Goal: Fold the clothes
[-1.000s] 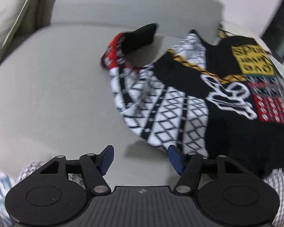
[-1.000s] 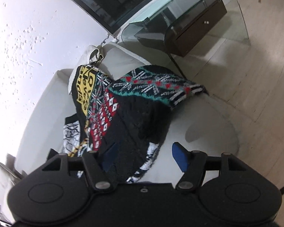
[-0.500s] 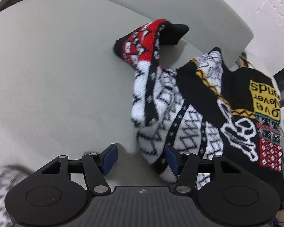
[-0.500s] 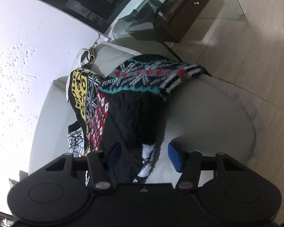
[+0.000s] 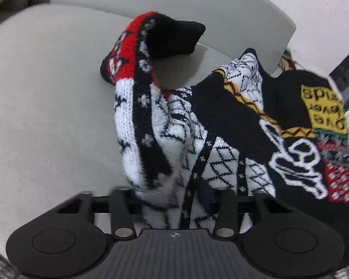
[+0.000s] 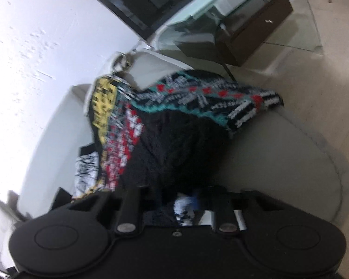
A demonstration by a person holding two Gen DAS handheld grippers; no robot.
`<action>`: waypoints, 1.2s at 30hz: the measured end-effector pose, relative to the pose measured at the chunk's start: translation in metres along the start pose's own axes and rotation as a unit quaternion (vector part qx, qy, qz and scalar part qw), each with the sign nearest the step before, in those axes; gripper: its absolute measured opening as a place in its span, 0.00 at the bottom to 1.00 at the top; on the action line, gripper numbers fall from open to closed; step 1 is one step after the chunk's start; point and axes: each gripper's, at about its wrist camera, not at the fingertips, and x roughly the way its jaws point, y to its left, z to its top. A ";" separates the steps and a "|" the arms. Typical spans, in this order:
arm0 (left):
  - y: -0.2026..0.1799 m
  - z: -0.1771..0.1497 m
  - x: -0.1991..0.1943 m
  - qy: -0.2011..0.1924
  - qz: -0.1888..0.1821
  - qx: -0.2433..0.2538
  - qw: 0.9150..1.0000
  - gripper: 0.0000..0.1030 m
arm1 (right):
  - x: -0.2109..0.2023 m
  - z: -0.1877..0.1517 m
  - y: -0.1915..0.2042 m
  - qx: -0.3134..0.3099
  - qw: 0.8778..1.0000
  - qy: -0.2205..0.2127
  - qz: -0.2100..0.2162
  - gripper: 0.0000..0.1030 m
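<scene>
**Both grippers closing on the knitted sweater**

The left gripper (image 5: pixel 174 195) has its jaws closing, with the white-and-black lattice hem of the sweater (image 5: pixel 221 127) bunched between them. The right gripper (image 6: pixel 186 197) also has its jaws closing, with a black fold and a bit of white knit between them; the pads are mostly hidden by fabric in both views. From the left gripper the sweater runs toward the back edge of the sofa seat (image 5: pixel 46 104), where a red-and-black sleeve (image 5: pixel 151 44) curls against the backrest (image 5: pixel 197 2). From the right gripper it spreads to the seat's far end, a teal-and-red sleeve (image 6: pixel 209 100) hanging over the side edge. Beyond stands a glass table (image 6: pixel 256 23).
</scene>
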 end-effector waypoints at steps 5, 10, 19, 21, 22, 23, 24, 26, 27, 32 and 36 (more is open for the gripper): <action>0.005 0.033 -0.029 0.001 -0.037 -0.048 0.998 0.09 | -0.005 0.024 0.027 0.077 0.997 0.019 0.024 0.16; 0.005 0.091 -0.108 -0.073 -0.103 -0.091 0.988 0.08 | -0.033 0.068 0.115 0.053 0.992 -0.005 0.115 0.16; 0.023 0.140 -0.351 -0.284 -0.169 -0.116 0.937 0.08 | -0.200 0.117 0.246 -0.022 0.942 -0.161 0.292 0.15; 0.018 0.135 -0.388 -0.309 -0.163 -0.110 0.930 0.08 | -0.226 0.116 0.260 -0.036 0.936 -0.173 0.304 0.15; 0.016 0.133 -0.403 -0.321 -0.155 -0.102 0.929 0.08 | -0.235 0.114 0.267 -0.044 0.934 -0.172 0.310 0.15; 0.014 0.130 -0.418 -0.332 -0.147 -0.094 0.927 0.08 | -0.238 0.110 0.273 -0.053 0.933 -0.168 0.313 0.15; 0.011 0.128 -0.429 -0.342 -0.138 -0.085 0.926 0.08 | -0.242 0.107 0.278 -0.062 0.932 -0.164 0.316 0.15; 0.006 0.129 -0.433 -0.351 -0.124 -0.070 0.926 0.08 | -0.241 0.101 0.288 -0.077 0.933 -0.154 0.317 0.15; 0.005 0.133 -0.428 -0.350 -0.113 -0.064 0.928 0.08 | -0.226 0.099 0.291 -0.078 0.938 -0.145 0.306 0.15; 0.007 0.166 -0.350 -0.312 -0.066 -0.046 0.947 0.08 | -0.138 0.094 0.313 -0.090 0.965 -0.090 0.231 0.15; -0.009 0.199 -0.315 -0.312 -0.004 0.001 0.950 0.08 | -0.068 0.098 0.349 -0.116 0.978 -0.065 0.158 0.15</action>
